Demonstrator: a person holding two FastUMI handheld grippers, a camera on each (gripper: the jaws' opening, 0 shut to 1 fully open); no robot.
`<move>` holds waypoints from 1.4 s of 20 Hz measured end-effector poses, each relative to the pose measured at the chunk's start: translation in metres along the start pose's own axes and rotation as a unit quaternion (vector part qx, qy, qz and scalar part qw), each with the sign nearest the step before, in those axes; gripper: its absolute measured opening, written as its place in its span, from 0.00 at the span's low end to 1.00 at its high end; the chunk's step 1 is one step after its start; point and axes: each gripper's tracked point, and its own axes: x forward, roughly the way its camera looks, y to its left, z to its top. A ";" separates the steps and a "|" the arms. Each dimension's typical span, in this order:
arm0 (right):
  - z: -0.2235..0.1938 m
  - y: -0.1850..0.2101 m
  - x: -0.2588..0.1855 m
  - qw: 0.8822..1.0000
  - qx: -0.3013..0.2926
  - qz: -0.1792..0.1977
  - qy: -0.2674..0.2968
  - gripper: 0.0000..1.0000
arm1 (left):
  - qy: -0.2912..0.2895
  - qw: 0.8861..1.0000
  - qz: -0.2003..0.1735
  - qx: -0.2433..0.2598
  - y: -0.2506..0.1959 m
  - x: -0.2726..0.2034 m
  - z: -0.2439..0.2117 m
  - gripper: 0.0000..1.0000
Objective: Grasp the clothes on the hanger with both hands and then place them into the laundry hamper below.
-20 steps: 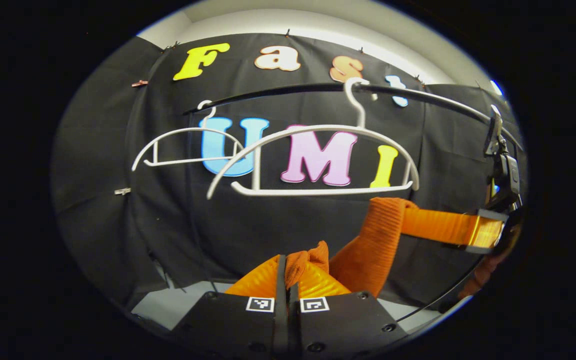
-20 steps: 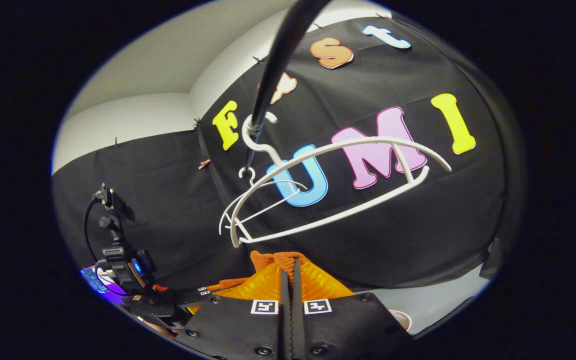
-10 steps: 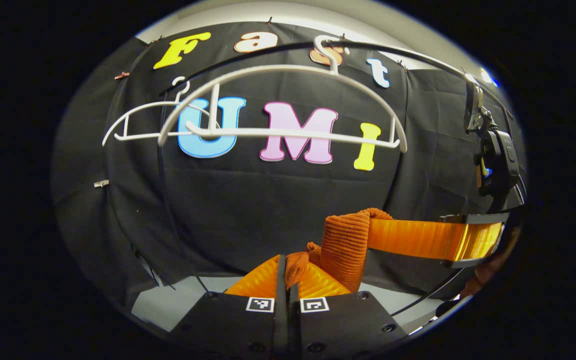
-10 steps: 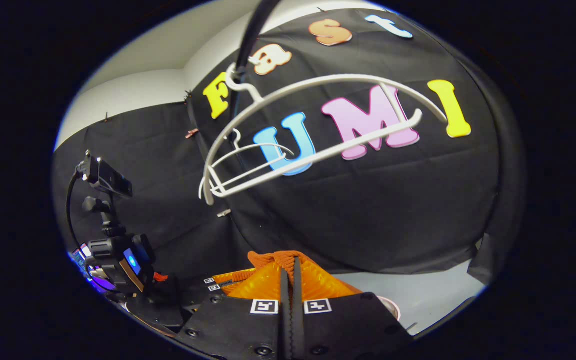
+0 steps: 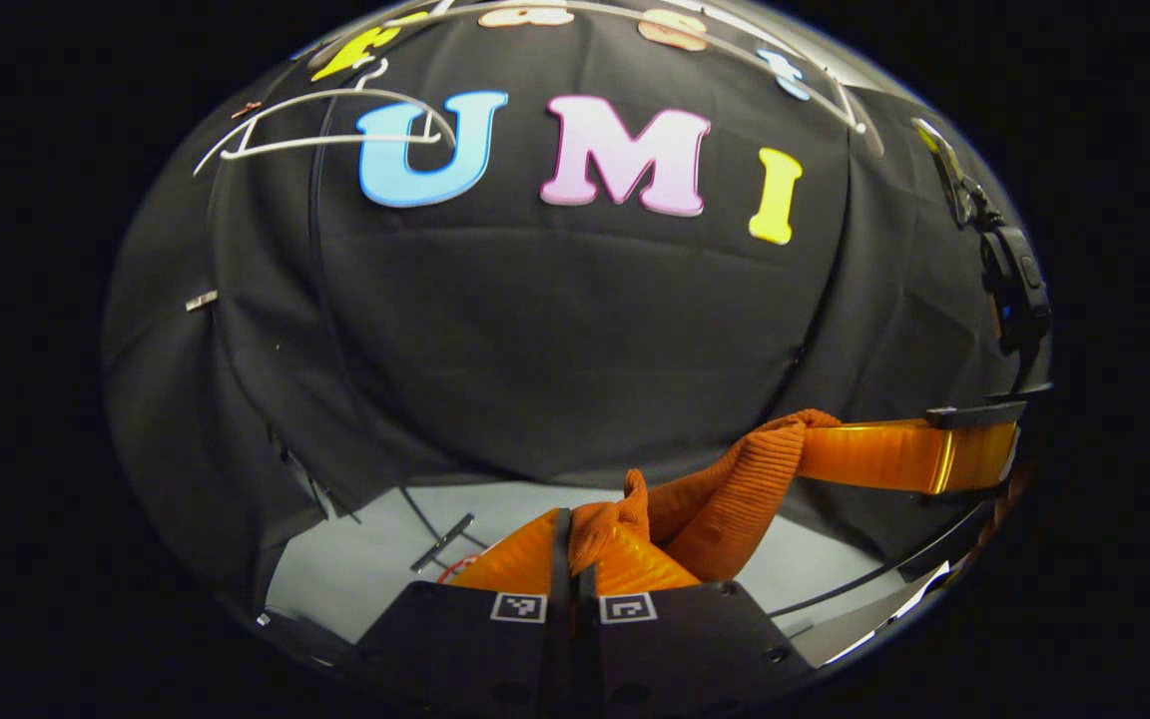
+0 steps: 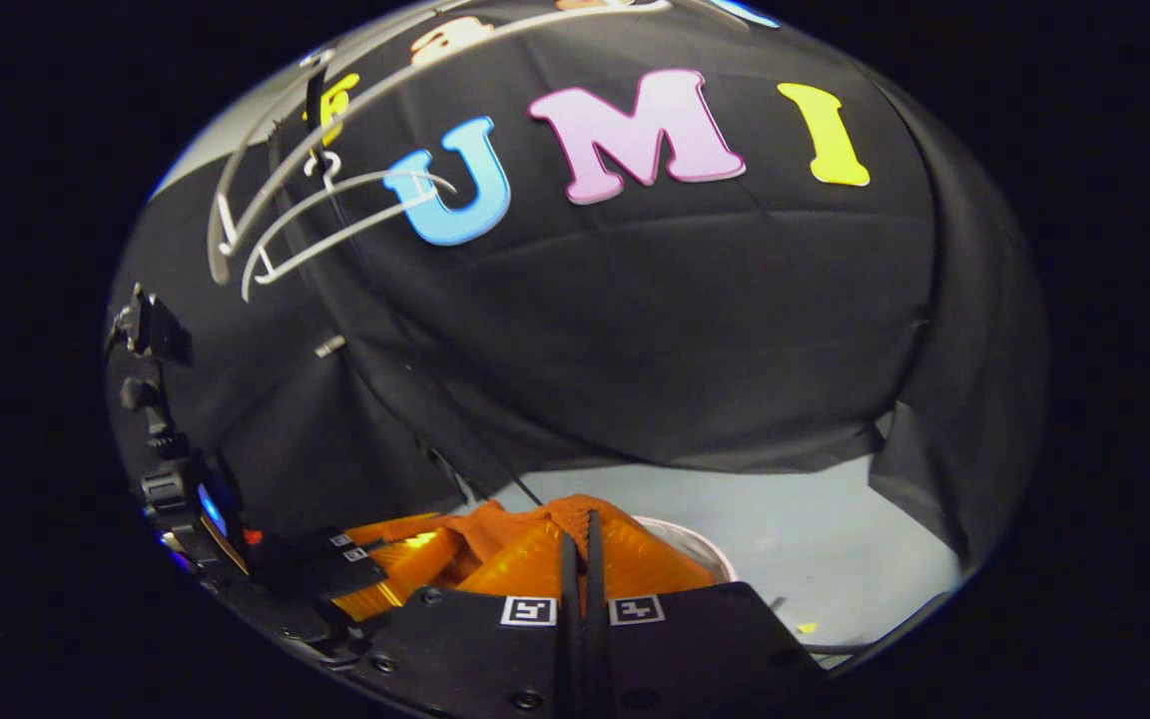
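Note:
An orange ribbed garment (image 5: 735, 489) hangs stretched between my two grippers, clear of the hangers. My left gripper (image 5: 572, 521) is shut on one bunched end of it at the bottom of the left gripper view. Off to the right, my right gripper (image 5: 825, 451) pinches the other end. In the right gripper view, my right gripper (image 6: 580, 521) is shut on the garment (image 6: 490, 524), and my left gripper (image 6: 435, 544) holds it close by on the left. A pale round rim (image 6: 700, 544), perhaps the hamper, peeks out behind my right fingers.
Two bare white hangers (image 6: 335, 215) (image 5: 325, 125) hang on a black rail high up, above both grippers. A grey floor (image 6: 815, 539) (image 5: 365, 559) lies below the black cloth wall. A thin black frame bar (image 5: 864, 589) runs low on the right.
Both grippers have dropped with the garment held between them. The hangers and rail have slid up to the top of both views, and more of the floor shows.

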 end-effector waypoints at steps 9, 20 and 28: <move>-0.056 -0.036 0.016 0.992 -0.046 -0.093 0.070 0.97 | 0.060 0.998 -0.011 -0.001 -0.002 0.007 -0.048 0.96; -0.038 -0.019 -0.028 0.992 -0.040 -0.117 0.038 0.99 | 0.031 0.999 0.011 -0.043 0.018 -0.040 -0.021 0.96; 0.027 0.029 -0.109 0.988 -0.039 -0.132 -0.076 0.99 | -0.059 0.997 0.021 -0.037 0.044 -0.133 0.051 0.96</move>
